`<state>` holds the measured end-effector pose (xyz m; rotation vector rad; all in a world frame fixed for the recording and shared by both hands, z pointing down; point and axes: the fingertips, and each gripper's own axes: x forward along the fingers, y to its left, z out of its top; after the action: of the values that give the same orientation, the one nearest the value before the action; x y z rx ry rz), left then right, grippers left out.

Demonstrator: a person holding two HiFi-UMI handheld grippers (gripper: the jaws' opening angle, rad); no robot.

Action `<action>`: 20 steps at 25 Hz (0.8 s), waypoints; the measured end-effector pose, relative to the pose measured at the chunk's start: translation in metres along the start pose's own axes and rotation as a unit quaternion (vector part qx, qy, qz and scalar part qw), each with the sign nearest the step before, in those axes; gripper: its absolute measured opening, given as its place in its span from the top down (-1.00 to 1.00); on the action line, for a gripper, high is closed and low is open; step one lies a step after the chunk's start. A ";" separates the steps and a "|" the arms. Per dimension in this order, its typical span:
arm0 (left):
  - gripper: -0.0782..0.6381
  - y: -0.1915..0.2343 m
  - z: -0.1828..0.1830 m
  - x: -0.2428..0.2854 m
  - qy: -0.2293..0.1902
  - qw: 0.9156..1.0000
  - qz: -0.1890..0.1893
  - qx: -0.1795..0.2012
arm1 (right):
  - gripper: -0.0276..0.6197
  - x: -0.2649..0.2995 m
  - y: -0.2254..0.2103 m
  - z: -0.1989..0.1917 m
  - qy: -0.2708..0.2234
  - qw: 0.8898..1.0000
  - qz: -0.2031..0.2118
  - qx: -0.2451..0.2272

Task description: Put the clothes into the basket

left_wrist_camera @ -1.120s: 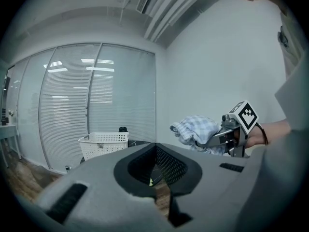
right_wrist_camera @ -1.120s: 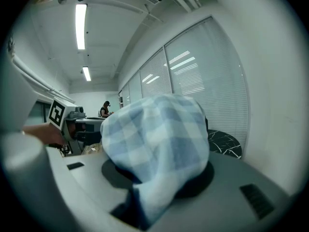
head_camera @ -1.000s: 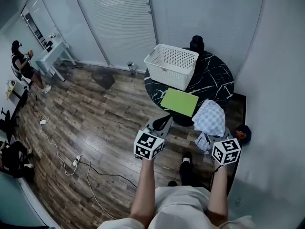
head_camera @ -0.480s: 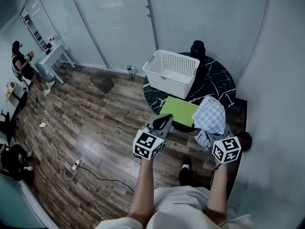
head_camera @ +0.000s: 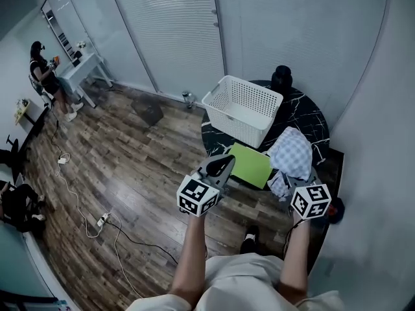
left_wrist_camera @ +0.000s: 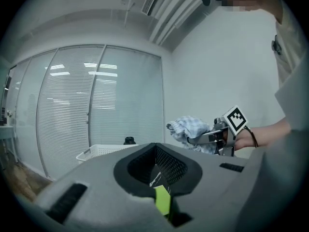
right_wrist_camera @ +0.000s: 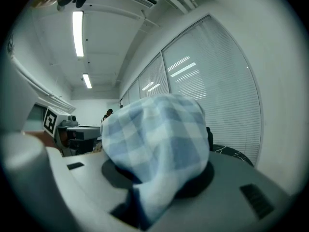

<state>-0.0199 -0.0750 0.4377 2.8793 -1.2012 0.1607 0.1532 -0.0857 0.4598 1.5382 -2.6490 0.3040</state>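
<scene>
- The right gripper is clamped on the blue-checked cloth, above the near right edge of the black marbled table.
- The left gripper has its jaws together, holding nothing.
- Its marker cube carries black-and-white squares.
- Only the head view shows the white basket at the table's far left, and a green sheet nearer.

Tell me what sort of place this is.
Probably an office or lab room: glass partition walls with blinds, a white desk where a person stands, and ceiling strip lights.
</scene>
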 end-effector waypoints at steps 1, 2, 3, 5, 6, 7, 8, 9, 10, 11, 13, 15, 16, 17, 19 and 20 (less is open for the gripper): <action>0.74 0.004 0.003 0.004 -0.007 1.000 0.002 0.000 | 0.38 0.008 -0.005 0.003 -0.004 1.000 0.002 0.006; 0.74 0.011 0.005 0.009 -0.009 1.000 0.010 0.002 | 0.38 0.016 -0.010 0.005 -0.007 1.000 0.007 0.011; 0.74 0.019 0.005 0.014 -0.004 1.000 0.025 0.005 | 0.38 0.025 -0.015 0.008 -0.007 1.000 0.013 0.013; 0.74 0.036 0.002 0.023 0.018 0.998 0.062 0.010 | 0.38 0.038 -0.023 0.013 -0.006 1.000 0.023 0.013; 0.74 0.042 0.000 0.023 0.028 0.997 0.075 0.009 | 0.38 0.042 -0.024 0.014 -0.005 1.000 0.026 0.011; 0.74 0.046 -0.002 0.023 0.033 0.996 0.081 0.009 | 0.38 0.044 -0.024 0.014 -0.005 1.000 0.029 0.009; 0.74 0.048 -0.002 0.022 0.034 0.996 0.083 0.008 | 0.38 0.047 -0.023 0.014 -0.004 0.999 0.032 0.008; 0.74 0.049 -0.002 0.023 0.033 0.996 0.084 0.007 | 0.38 0.049 -0.024 0.014 -0.003 0.999 0.035 0.007; 0.74 0.050 -0.002 0.025 0.032 0.996 0.085 0.006 | 0.38 0.052 -0.025 0.013 -0.002 0.999 0.038 0.007; 0.74 0.050 -0.003 0.029 0.031 0.996 0.086 0.005 | 0.38 0.054 -0.028 0.012 0.000 0.999 0.043 0.010; 0.74 0.051 -0.004 0.038 0.033 0.996 0.088 0.005 | 0.38 0.060 -0.035 0.011 0.001 0.998 0.055 0.018; 0.74 0.051 -0.005 0.049 0.037 0.995 0.088 0.007 | 0.38 0.065 -0.041 0.012 0.002 0.997 0.070 0.023; 0.74 0.050 -0.005 0.052 0.038 0.995 0.089 0.008 | 0.38 0.067 -0.044 0.013 0.002 0.997 0.077 0.025; 0.74 0.050 -0.005 0.055 0.039 0.995 0.090 0.009 | 0.38 0.068 -0.046 0.014 0.000 0.996 0.084 0.026; 0.74 0.049 -0.006 0.056 0.041 0.995 0.096 0.010 | 0.38 0.069 -0.048 0.017 -0.005 0.995 0.093 0.028; 0.74 0.049 -0.008 0.055 0.044 0.994 0.099 0.010 | 0.38 0.069 -0.049 0.018 -0.007 0.995 0.096 0.029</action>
<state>-0.0168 -0.1482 0.4497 2.7323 -1.4747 0.2994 0.1622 -0.1715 0.4596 1.3062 -2.8279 0.3853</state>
